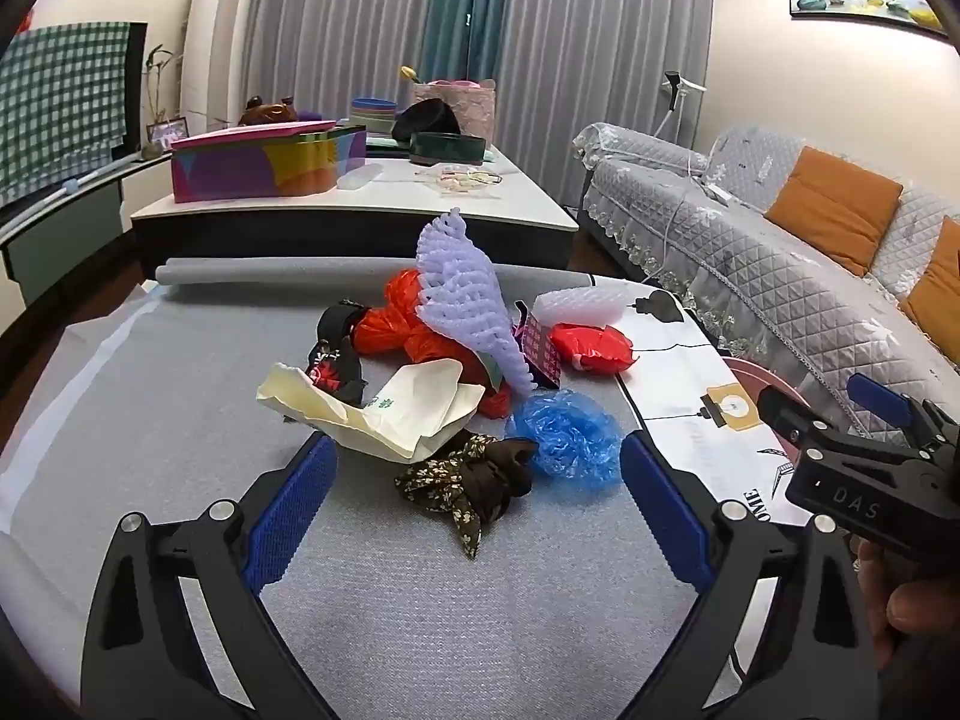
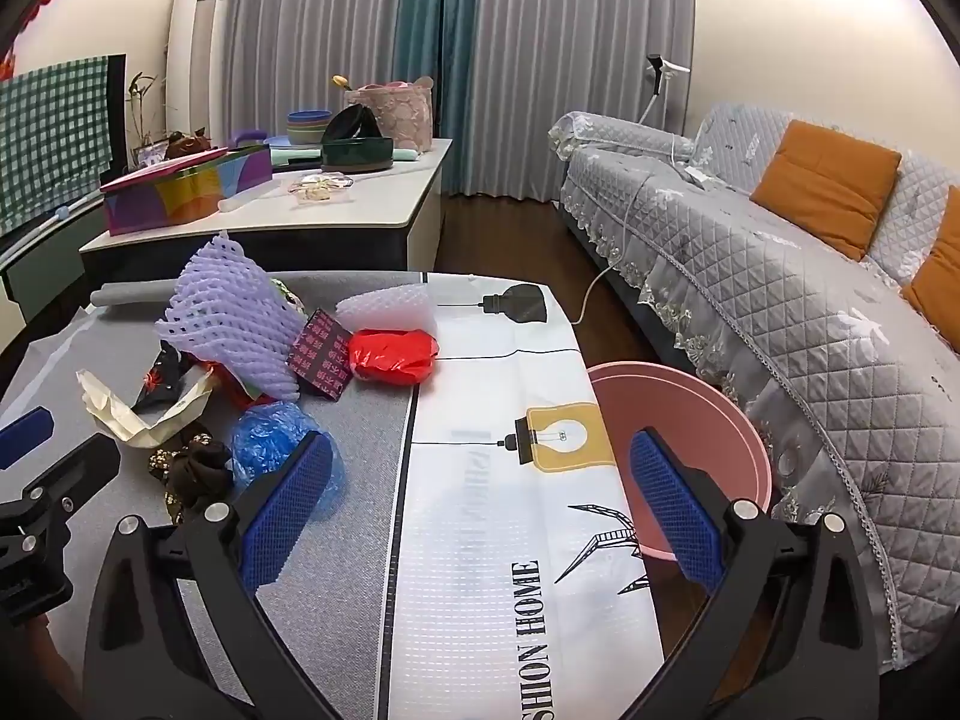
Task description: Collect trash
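Observation:
A pile of trash lies on the grey table mat (image 1: 180,396): a purple foam net (image 1: 462,294), orange plastic bag (image 1: 396,324), cream paper wrapper (image 1: 390,408), brown floral cloth (image 1: 474,480), blue plastic wad (image 1: 567,435), red packet (image 1: 594,345) and white foam (image 1: 579,303). My left gripper (image 1: 477,510) is open, its pads either side of the floral cloth, just short of it. My right gripper (image 2: 480,504) is open and empty over the white printed cloth (image 2: 498,480), right of the pile. A pink basin (image 2: 690,420) stands beside the table's right edge.
A low white table (image 1: 360,204) behind holds a colourful tin box (image 1: 264,162), bowls and a basket. A grey quilted sofa (image 2: 780,276) with orange cushions runs along the right. A rolled grey mat (image 1: 288,273) lies at the table's far edge.

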`<state>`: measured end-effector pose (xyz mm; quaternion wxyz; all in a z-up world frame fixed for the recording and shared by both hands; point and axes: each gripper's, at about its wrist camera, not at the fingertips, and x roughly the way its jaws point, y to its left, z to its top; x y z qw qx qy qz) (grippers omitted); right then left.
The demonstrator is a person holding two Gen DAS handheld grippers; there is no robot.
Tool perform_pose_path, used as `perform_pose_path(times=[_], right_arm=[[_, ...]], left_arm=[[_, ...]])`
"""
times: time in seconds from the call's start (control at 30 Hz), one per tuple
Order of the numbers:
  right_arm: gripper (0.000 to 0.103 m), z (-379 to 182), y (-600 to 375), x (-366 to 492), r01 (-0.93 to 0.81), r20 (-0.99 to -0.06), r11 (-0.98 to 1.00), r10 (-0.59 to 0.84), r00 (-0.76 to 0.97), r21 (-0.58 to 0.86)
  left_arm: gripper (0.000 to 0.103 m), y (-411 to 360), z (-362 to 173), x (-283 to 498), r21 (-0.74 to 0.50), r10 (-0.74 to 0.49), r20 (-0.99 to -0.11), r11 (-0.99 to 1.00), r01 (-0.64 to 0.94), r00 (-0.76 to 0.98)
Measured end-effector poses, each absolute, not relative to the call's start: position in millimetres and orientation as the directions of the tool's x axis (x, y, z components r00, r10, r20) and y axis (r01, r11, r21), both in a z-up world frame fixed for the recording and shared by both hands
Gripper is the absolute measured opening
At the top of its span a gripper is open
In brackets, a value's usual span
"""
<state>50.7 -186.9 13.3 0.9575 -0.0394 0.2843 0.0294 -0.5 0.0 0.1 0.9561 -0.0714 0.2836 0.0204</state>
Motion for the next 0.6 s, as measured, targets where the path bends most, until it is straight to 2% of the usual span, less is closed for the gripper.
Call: perform_pose_path(times=[0.6], right_arm=[[0.097,14.9,-186.7,49.9,-0.079,-0.543,0.995,0.034,0.839,-0.06]], left_arm=[[0.092,-0.8,0.2,-0.5,-0.119,0.002,-0.547,0.99,-0.08,0.837]])
